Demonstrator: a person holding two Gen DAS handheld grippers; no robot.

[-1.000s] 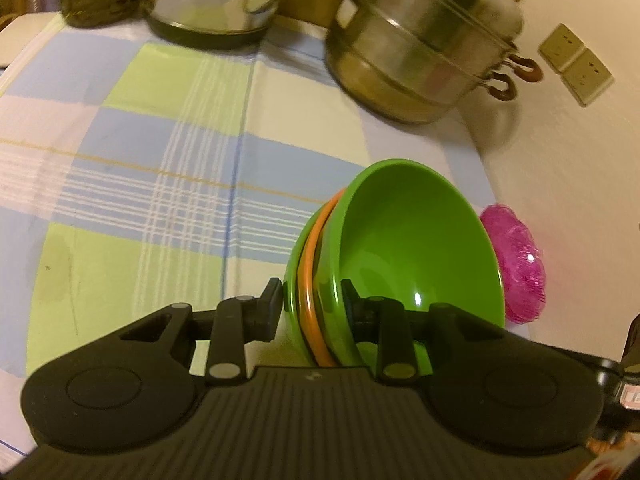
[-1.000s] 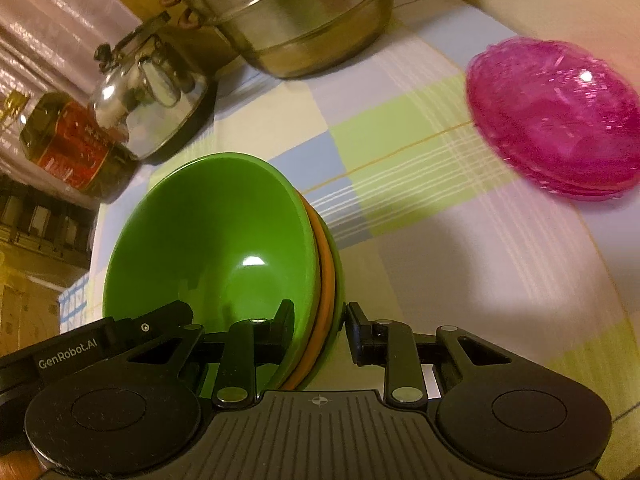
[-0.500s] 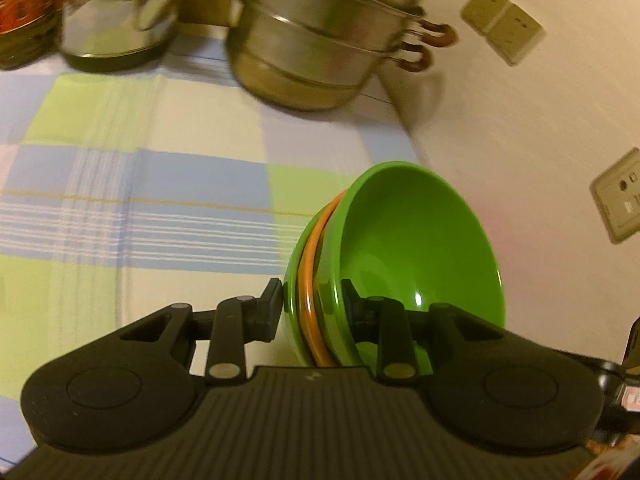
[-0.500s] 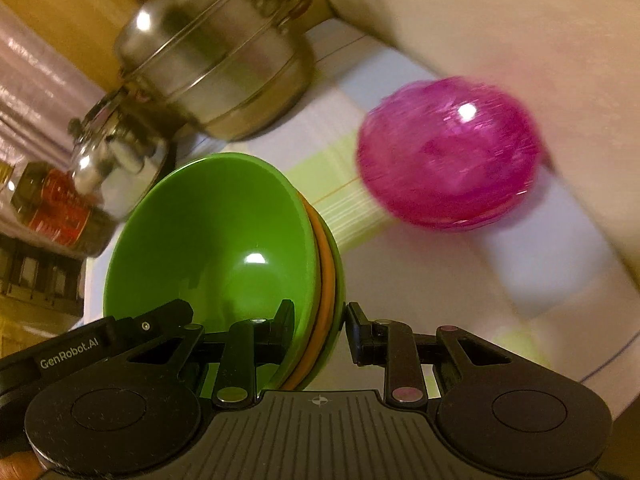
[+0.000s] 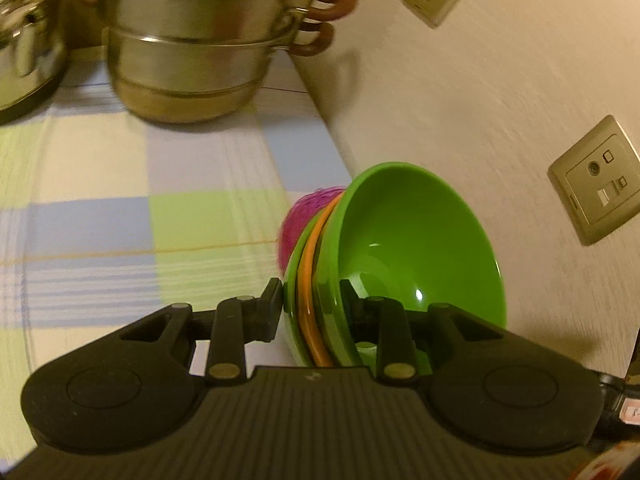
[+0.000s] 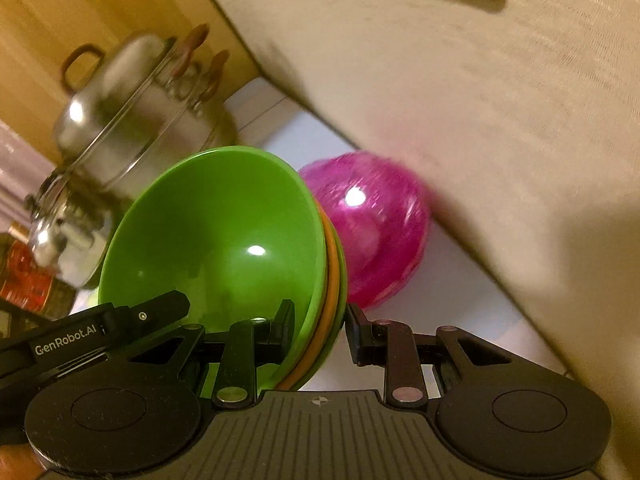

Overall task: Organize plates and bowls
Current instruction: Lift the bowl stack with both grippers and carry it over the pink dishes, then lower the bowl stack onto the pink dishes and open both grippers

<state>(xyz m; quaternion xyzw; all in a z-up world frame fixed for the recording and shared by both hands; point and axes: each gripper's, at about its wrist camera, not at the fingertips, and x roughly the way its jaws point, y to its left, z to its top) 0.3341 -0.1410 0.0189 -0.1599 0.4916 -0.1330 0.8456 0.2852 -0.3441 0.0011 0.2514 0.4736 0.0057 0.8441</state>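
Three nested bowls [image 5: 400, 248], green over orange over green, hang tilted above a checked tablecloth [image 5: 120, 216], pinched at opposite rims by two handheld grippers. The left gripper [image 5: 310, 300] and the right gripper [image 6: 320, 320] are each nearly closed, one finger inside the top bowl and one outside the stack. Far and to the right, beside the wall, lie pink plates [image 6: 376, 228]. If the bowls are bound for a spot near them, both hands should travel together and lower the stack level, so the rims do not slip. Motion blur smears the plates and the steel steamer pot [image 5: 200, 52]; how many plates there are cannot be told, and the bowls' undersides are hidden.
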